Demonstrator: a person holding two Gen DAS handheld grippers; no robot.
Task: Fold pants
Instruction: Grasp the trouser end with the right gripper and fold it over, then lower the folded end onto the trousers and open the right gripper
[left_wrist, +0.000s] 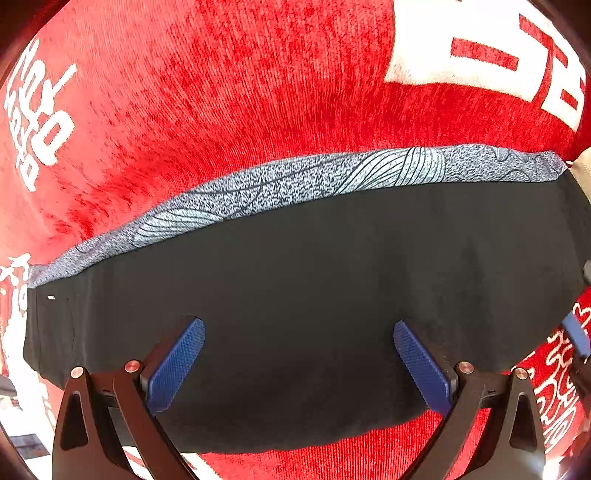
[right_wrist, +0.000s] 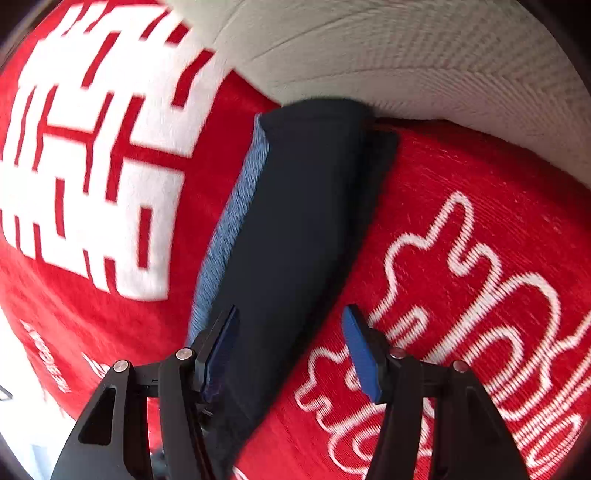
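Observation:
Dark folded pants (left_wrist: 295, 302) lie as a long flat strip on a red blanket (left_wrist: 240, 92). A blue-grey patterned band (left_wrist: 295, 181) runs along their far edge. My left gripper (left_wrist: 298, 323) hangs open over the middle of the pants, pointing steeply down, with nothing between its blue pads (left_wrist: 177, 365). In the right wrist view the pants (right_wrist: 306, 221) stretch away from one end, blue band (right_wrist: 236, 221) on the left. My right gripper (right_wrist: 291, 312) stands open at the near end, its left finger over the dark cloth and its right finger over the blanket; the pads do not press on anything.
The red blanket (right_wrist: 461, 184) carries large white characters (right_wrist: 92, 166) and outlined lettering. A cream ribbed cloth (right_wrist: 406, 55) lies against the far end of the pants. The blanket's edge shows at the lower left (left_wrist: 22, 387).

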